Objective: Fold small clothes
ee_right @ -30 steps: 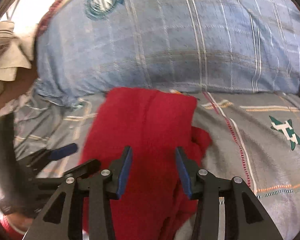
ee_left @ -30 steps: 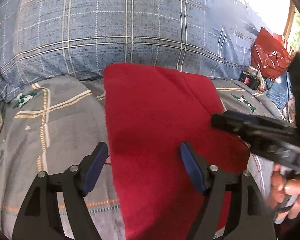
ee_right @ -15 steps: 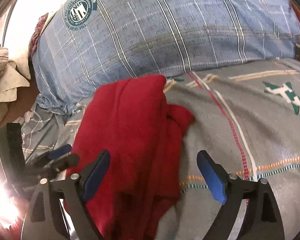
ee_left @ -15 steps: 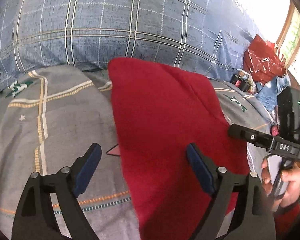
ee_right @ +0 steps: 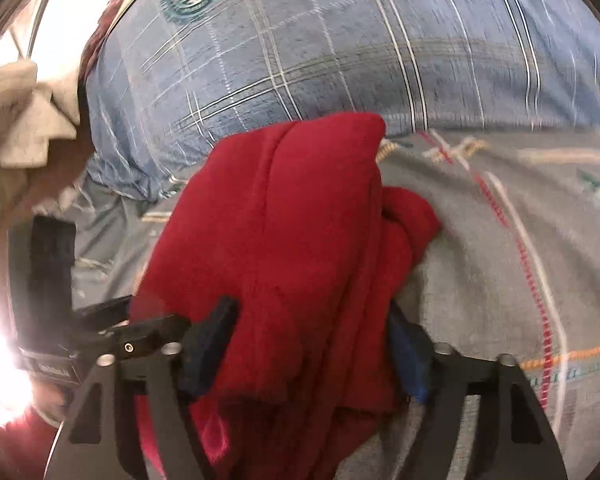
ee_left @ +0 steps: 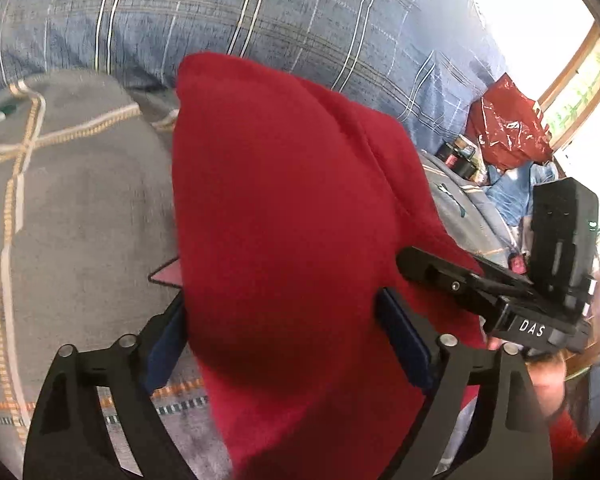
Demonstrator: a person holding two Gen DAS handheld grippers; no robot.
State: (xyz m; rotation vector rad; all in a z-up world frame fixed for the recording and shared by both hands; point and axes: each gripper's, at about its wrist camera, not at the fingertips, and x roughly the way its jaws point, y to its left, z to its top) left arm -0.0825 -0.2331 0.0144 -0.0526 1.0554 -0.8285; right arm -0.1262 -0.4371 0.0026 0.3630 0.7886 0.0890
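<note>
On the grey bedspread [ee_left: 72,216], against the blue pillow [ee_left: 260,12], the red garment [ee_left: 284,208] is seen from the left wrist folded into a narrow strip. The left gripper [ee_left: 284,340] is spread wide astride it, jaws just eased inward, pads not pressing. From the right wrist, the right gripper [ee_right: 312,344] has just been closing around bunched layers; a firm clamp cannot be confirmed. A crosswise fold is judged outstanding.
</note>
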